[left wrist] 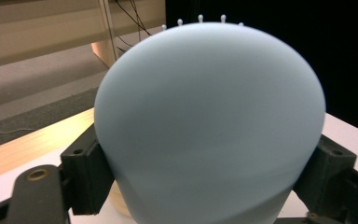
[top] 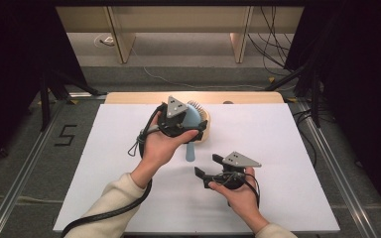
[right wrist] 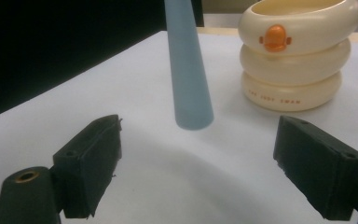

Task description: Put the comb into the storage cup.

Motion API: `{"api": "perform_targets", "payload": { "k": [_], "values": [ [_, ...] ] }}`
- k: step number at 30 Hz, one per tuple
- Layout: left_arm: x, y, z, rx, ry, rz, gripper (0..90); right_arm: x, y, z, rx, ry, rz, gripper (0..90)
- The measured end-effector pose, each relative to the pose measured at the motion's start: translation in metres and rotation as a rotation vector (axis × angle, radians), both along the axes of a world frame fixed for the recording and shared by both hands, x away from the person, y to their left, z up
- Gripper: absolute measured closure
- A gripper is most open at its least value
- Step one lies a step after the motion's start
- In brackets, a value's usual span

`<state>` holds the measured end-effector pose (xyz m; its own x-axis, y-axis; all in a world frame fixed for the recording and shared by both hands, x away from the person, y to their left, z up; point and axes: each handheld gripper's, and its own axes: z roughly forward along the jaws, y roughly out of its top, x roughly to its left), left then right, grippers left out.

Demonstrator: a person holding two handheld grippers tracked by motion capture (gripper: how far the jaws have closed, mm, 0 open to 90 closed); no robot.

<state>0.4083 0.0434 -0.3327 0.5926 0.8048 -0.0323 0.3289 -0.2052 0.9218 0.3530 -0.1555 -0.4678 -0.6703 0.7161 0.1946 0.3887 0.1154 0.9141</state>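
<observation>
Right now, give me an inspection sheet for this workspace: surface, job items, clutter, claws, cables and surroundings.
Surface: white board on a wooden table, bare around the work.
Job's things: pale blue hairbrush, handle hanging down off the board; cream ringed cup with an orange mark stands beside it.
Clutter: nothing seen.
Claws: left claw clamps the hairbrush head across its width; right claw open, nothing between its jaws, pointing at the handle end.
Cables: a thick black cable trails from the left claw along the sleeve; loose wires on the floor behind.
Surroundings: dark curtains at both sides, grey floor, wooden furniture legs beyond.
</observation>
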Motion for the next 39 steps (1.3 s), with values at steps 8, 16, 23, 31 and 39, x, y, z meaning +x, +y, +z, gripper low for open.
{"api": "perform_targets", "payload": {
  "k": [8, 16, 23, 31, 39],
  "values": [
    [0.003, 0.002, 0.003, 0.006, -0.012, 0.025, 19.0, -0.002, -0.017, 0.006, 0.006, -0.006, -0.01, 15.9],
    [0.008, 0.003, 0.01, 0.013, -0.038, 0.049, 19.0, -0.001, -0.036, 0.009, -0.007, -0.026, -0.03, 15.9],
    [0.012, 0.002, 0.015, 0.016, -0.048, 0.064, 19.0, -0.003, -0.053, 0.01, -0.022, -0.047, -0.053, 15.9],
    [0.017, 0.0, 0.022, 0.018, -0.057, 0.07, 19.0, -0.005, -0.065, 0.007, -0.037, -0.064, -0.069, 16.0],
    [0.022, -0.001, 0.025, 0.017, -0.053, 0.082, 19.0, -0.006, -0.069, 0.007, -0.052, -0.083, -0.042, 16.2]
  ]
}}
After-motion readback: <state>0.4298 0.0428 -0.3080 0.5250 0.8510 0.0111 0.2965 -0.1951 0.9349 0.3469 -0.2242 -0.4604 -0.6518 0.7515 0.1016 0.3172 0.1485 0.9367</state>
